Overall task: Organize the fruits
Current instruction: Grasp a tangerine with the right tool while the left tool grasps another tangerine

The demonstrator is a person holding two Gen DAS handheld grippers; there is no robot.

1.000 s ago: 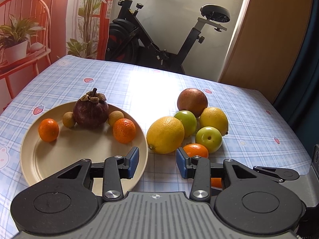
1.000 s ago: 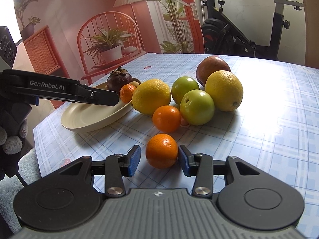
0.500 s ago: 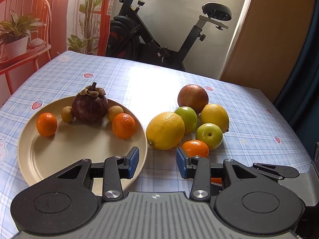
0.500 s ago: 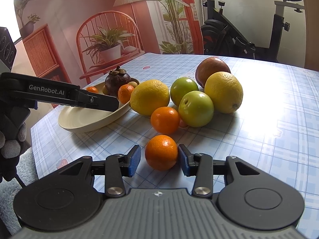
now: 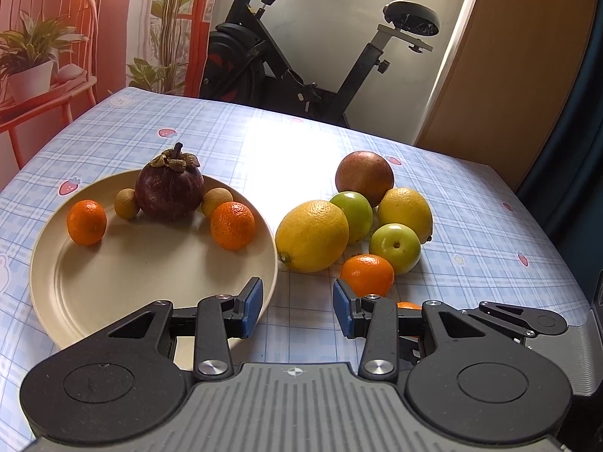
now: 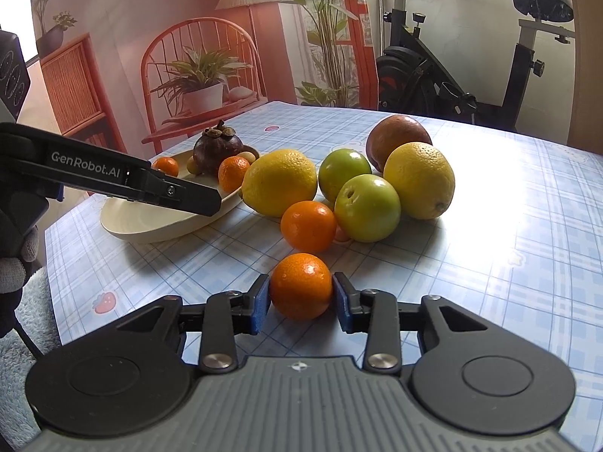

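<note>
Mandarin [image 6: 300, 286] on the tablecloth [image 6: 508, 248], pinched between the right gripper [image 6: 300, 299] pads, both touching its sides. Just beyond: another mandarin [image 6: 308, 226], two green fruits, two lemons, one red-brown fruit, clustered. Plate [image 5: 113, 286] to the left holds a mangosteen [image 5: 169, 192], two mandarins, two small brown fruits. Left gripper [image 5: 297, 303] spread, empty, over the plate's near rim.

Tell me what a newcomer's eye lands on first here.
First, the small orange pinched in the right claw, on the checked tablecloth. Behind it sits a heap of lemons and green fruit; to the left, the cream plate carries a dark mangosteen.
</note>
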